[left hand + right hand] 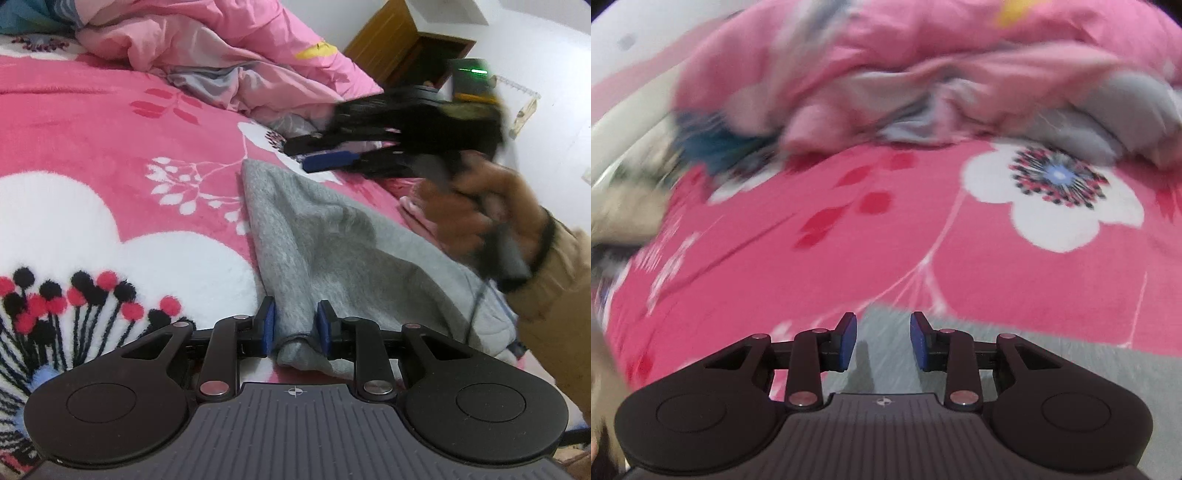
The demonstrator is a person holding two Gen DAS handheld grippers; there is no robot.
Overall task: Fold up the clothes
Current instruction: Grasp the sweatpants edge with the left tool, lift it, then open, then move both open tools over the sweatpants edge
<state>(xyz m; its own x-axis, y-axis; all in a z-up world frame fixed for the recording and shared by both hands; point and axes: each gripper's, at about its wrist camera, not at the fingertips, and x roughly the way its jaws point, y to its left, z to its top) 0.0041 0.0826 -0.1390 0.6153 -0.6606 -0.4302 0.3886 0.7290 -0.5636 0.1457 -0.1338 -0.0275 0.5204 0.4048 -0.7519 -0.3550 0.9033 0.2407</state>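
Left gripper (295, 328) pinches the grey garment's (332, 240) corner, anchoring it on the bed (92, 122). Right gripper (882, 341), jaws apart and empty, hovers over the far end for a second hold.

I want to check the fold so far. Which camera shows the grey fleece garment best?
The left wrist view: the grey fleece garment lies sharp across the pink floral blanket, one bunched end pinched in the left gripper. The right wrist view shows only a blurred grey strip beneath the open right gripper.

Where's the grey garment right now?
In the left wrist view the grey garment lies right of centre on the pink floral blanket, its near corner pinched in the left gripper, below the right gripper.
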